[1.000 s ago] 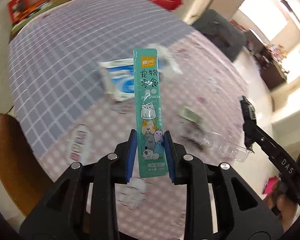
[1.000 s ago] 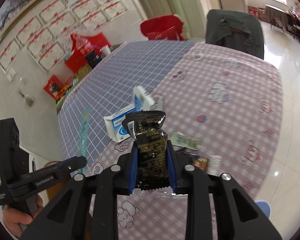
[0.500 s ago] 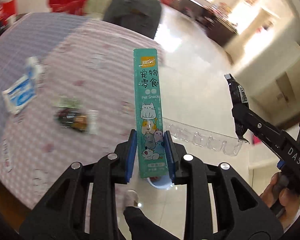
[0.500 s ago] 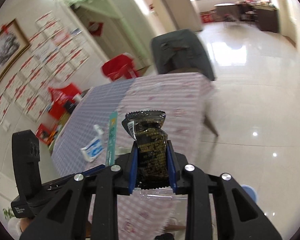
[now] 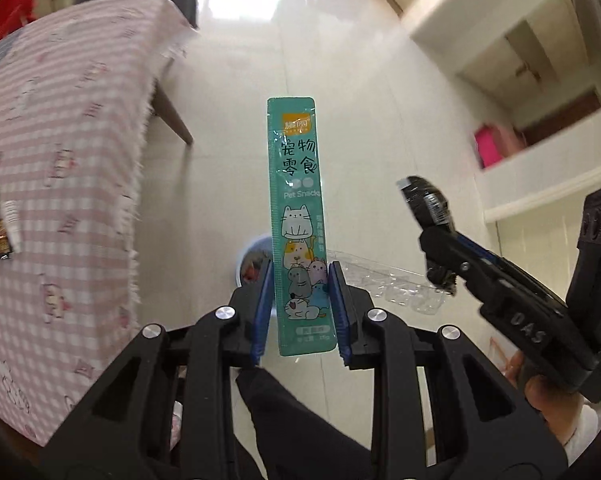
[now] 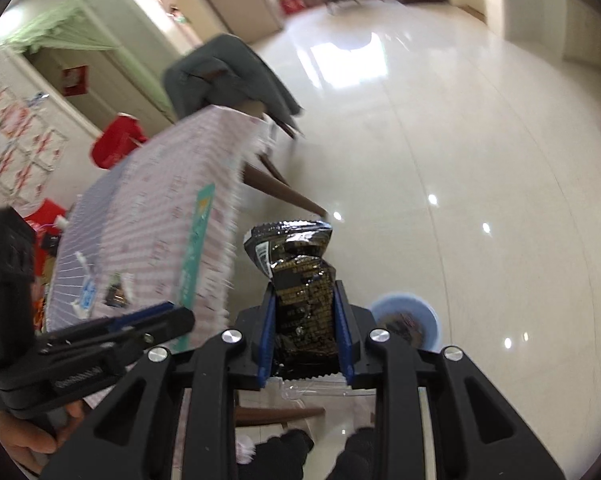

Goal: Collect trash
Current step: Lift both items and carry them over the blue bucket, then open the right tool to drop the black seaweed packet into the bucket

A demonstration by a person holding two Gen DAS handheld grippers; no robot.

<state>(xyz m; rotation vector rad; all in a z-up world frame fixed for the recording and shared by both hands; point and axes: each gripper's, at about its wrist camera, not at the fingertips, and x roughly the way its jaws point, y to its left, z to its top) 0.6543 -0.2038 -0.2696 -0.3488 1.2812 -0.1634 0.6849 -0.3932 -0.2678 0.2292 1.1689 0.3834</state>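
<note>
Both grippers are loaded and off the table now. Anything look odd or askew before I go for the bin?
One thing: a clear plastic blister tray hangs crosswise under the right gripper, beneath the black wrapper, apparently caught along. The left gripper holds the teal pet-snack sachet upright. The blue bin stands on the floor below.

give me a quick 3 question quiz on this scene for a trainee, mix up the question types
1. True or false: the left gripper is shut on a red drink can.
2. Multiple choice: what does the right gripper hold? A) a black foil wrapper B) a white tissue C) a blue bottle cap
3. Fill in: on the floor below both grippers stands a pale blue ____.

Key
1. False. It is shut on the teal pet snack sachet, which stands upright between the blue finger pads.
2. A, the black foil wrapper. A clear plastic tray also hangs at that gripper.
3. Bin; it already has some trash inside.
</note>
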